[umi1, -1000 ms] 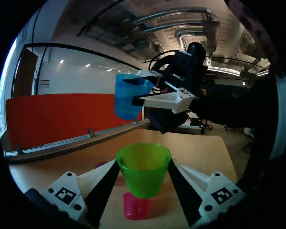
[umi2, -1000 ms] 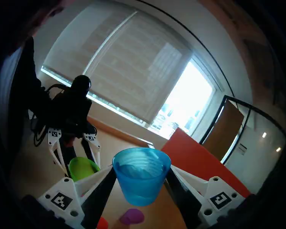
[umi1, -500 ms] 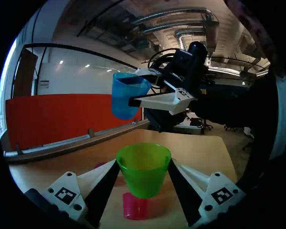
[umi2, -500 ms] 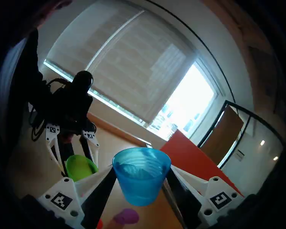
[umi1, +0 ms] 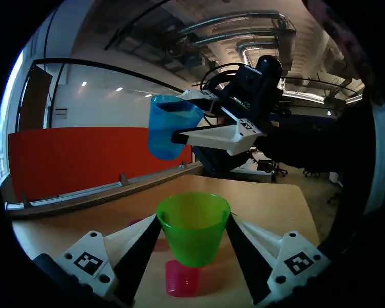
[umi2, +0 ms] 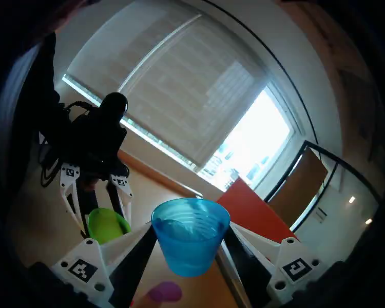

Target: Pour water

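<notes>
Hovering before the pour: the right gripper (umi2: 191,228) clamps a blue cup (umi2: 190,241) with water in it, near upright and high, at about eleven o'clock above the green cup (umi1: 193,231) in the left gripper view. The left gripper (umi1: 192,218) grasps that green cup above the worktop (umi1: 274,203). Next, I judge, the blue cup must come over the green rim and tip slowly. A pink cup (umi1: 182,277) stands at six o'clock below, a purple cup (umi2: 164,292) nearby; neither blocks the path.

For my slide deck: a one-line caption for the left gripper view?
Left gripper holds a green cup over the table; right gripper holds a blue cup higher up.
</notes>
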Action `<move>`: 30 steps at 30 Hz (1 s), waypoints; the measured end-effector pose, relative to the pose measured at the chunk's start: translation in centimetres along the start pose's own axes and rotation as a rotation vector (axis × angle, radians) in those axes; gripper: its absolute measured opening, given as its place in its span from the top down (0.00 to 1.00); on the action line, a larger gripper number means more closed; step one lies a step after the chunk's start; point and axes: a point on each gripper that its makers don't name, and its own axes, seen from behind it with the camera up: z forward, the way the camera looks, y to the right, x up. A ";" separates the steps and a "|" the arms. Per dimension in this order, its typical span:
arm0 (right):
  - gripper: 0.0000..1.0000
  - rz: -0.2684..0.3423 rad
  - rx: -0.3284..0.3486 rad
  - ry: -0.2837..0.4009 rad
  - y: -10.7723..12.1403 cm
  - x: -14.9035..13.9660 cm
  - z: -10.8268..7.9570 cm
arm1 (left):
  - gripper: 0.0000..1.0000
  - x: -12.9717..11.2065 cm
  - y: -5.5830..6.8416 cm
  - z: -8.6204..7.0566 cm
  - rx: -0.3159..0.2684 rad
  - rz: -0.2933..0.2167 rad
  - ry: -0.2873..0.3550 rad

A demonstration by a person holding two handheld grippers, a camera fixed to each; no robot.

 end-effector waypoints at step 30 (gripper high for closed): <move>0.11 -0.108 -0.009 -0.009 0.7 0.3 0.3 | 0.14 -0.1 0.0 0.2 -0.010 0.003 0.004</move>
